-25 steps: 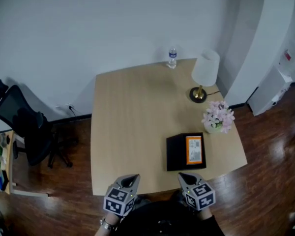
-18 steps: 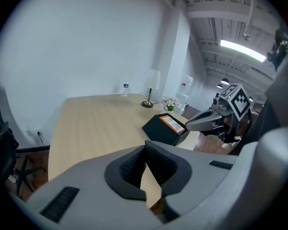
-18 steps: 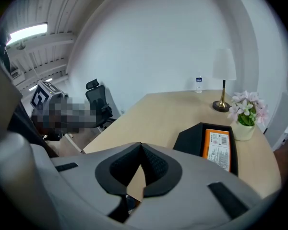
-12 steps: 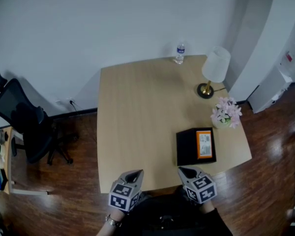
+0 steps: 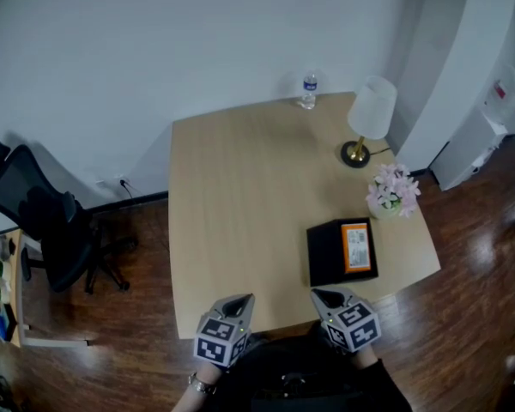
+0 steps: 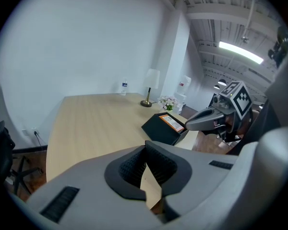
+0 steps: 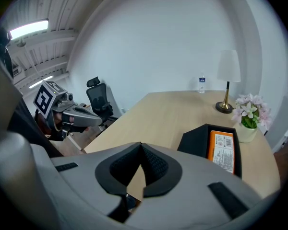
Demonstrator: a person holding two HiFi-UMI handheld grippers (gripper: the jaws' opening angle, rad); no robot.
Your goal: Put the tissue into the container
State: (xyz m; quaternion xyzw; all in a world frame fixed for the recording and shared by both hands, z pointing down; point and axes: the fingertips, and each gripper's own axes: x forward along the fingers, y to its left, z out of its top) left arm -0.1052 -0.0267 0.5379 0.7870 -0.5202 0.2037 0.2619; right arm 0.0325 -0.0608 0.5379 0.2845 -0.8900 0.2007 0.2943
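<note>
A black open container (image 5: 329, 254) sits near the table's front right corner. An orange-labelled tissue pack (image 5: 358, 246) lies inside it, along its right side. My left gripper (image 5: 239, 299) hovers at the table's near edge, left of the container, shut with nothing between its jaws. My right gripper (image 5: 318, 296) is just in front of the container, also shut and empty. The left gripper view shows the container (image 6: 159, 127), the pack (image 6: 172, 122) and the right gripper (image 6: 189, 125). In the right gripper view the container (image 7: 196, 141) holds the pack (image 7: 222, 150), and the left gripper (image 7: 102, 120) is at left.
On the light wooden table (image 5: 240, 213) a water bottle (image 5: 309, 90) stands at the far edge. A white-shaded lamp (image 5: 371, 110) and a pot of pink flowers (image 5: 392, 191) stand along the right side. A black office chair (image 5: 43, 221) is on the floor to the left.
The head view has shifted, so the table sits slightly further right. Both grippers moved a little along the near edge, still shut and empty. The pack stays in the container.
</note>
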